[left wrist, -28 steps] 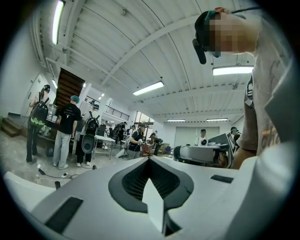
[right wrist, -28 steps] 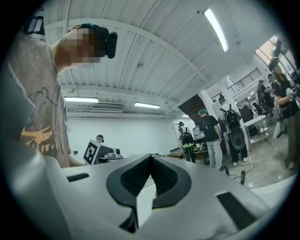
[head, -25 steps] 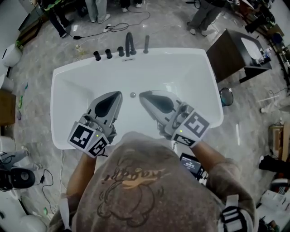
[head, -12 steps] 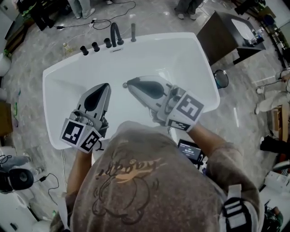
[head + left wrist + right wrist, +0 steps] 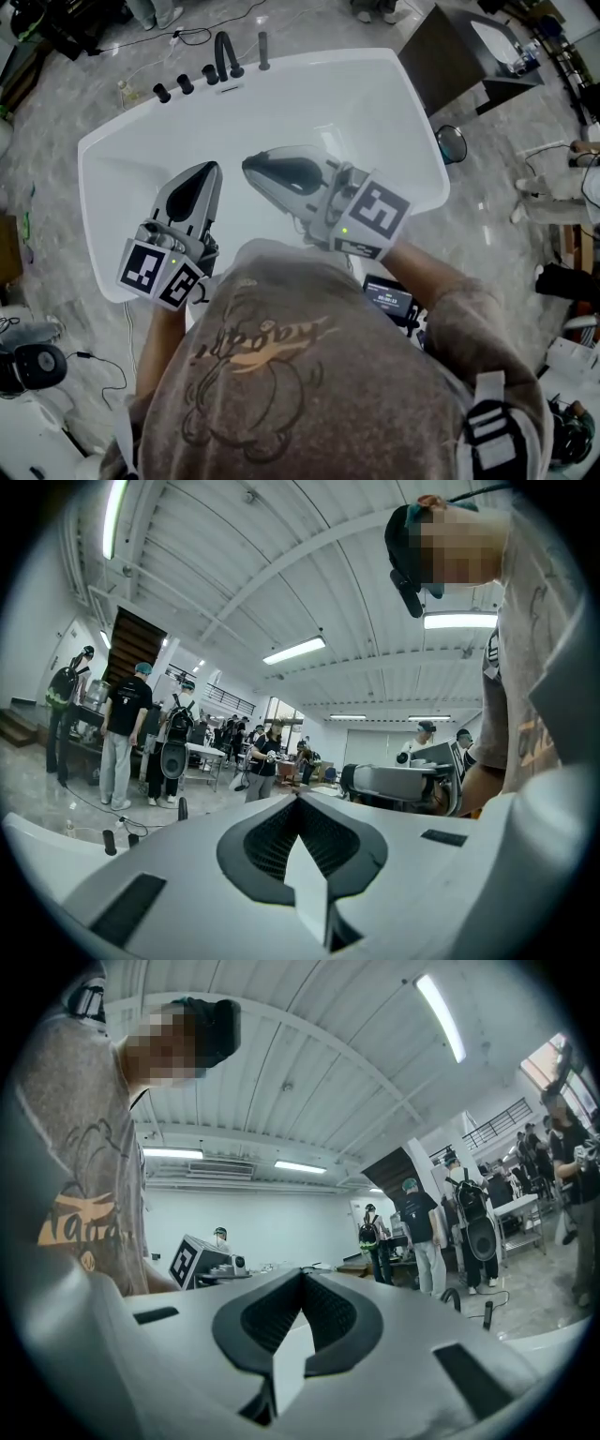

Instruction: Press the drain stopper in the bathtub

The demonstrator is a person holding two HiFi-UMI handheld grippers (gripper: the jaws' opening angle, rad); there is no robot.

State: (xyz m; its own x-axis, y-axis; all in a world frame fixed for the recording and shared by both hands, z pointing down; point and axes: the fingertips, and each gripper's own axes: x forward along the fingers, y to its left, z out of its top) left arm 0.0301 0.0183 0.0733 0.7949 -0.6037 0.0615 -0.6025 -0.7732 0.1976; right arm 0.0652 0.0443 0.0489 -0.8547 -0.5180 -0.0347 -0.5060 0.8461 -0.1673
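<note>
Both grippers reach into the tub (image 5: pixel 366 103), whose faucet (image 5: pixel 223 54) stands on the rim at 11 o'clock. The left gripper (image 5: pixel 208 171) is at 8 o'clock, jaws together and empty. The right gripper (image 5: pixel 247 167) is at centre, jaws together, and the stopper cannot be seen.

Bathtub basin (image 5: pixel 375 122) lies open; faucet fittings (image 5: pixel 223 58) line far rim.

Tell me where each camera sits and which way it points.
Head view: on the person's head, looking down into the bathtub; left gripper, right gripper and shirt show.
Left gripper view: on that gripper, looking along its shut fingers into the hall; shirt at right.
Right gripper view: likewise; shirt at left.
All share the taps.
</note>
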